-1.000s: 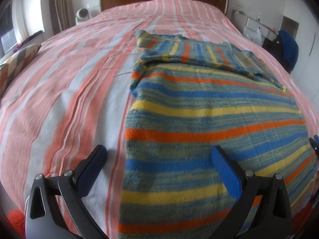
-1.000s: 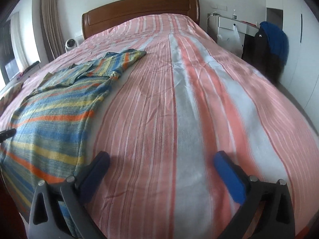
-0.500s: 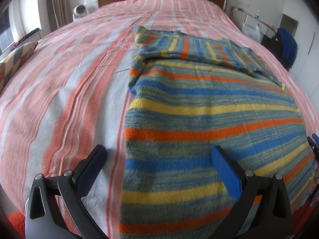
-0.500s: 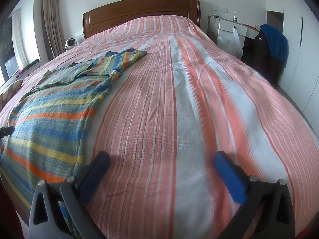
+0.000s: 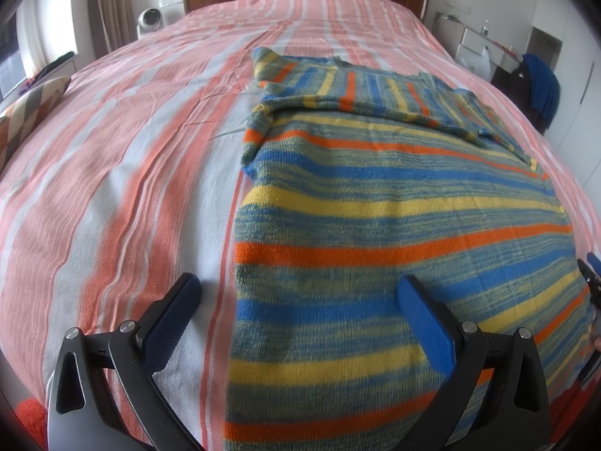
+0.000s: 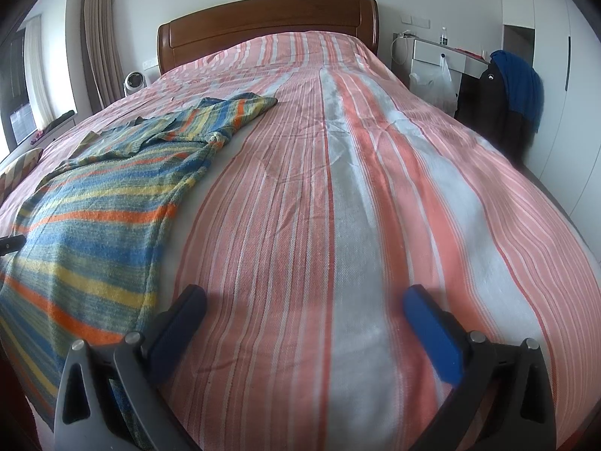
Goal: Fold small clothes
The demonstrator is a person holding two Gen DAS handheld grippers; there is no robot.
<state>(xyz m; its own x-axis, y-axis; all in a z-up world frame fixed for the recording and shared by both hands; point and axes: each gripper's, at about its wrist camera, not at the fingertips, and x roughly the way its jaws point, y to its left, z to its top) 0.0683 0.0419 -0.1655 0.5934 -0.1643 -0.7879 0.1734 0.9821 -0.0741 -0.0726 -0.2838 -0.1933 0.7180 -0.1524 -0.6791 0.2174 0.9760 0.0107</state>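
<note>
On the bed (image 6: 338, 195), over its pink, white and grey striped cover, a striped knit sweater (image 5: 394, 233) lies spread flat on the left half, its hem toward the cameras and its sleeves folded across the chest near the far end. Low over the near left edge of that sweater hangs the left gripper (image 5: 300, 308), spread wide and grasping nothing: its left blue finger (image 5: 172, 319) sits over bare cover just beside the hem's edge, while its right finger (image 5: 428, 323) sits over the knit; whether either touches the cloth cannot be told. Over the bare cover to the right of the sweater (image 6: 94, 225), the right gripper (image 6: 304, 319) is equally wide apart and empty, its fingers (image 6: 432, 334) clear of the garment. Behind rises a wooden headboard (image 6: 266, 22).
</note>
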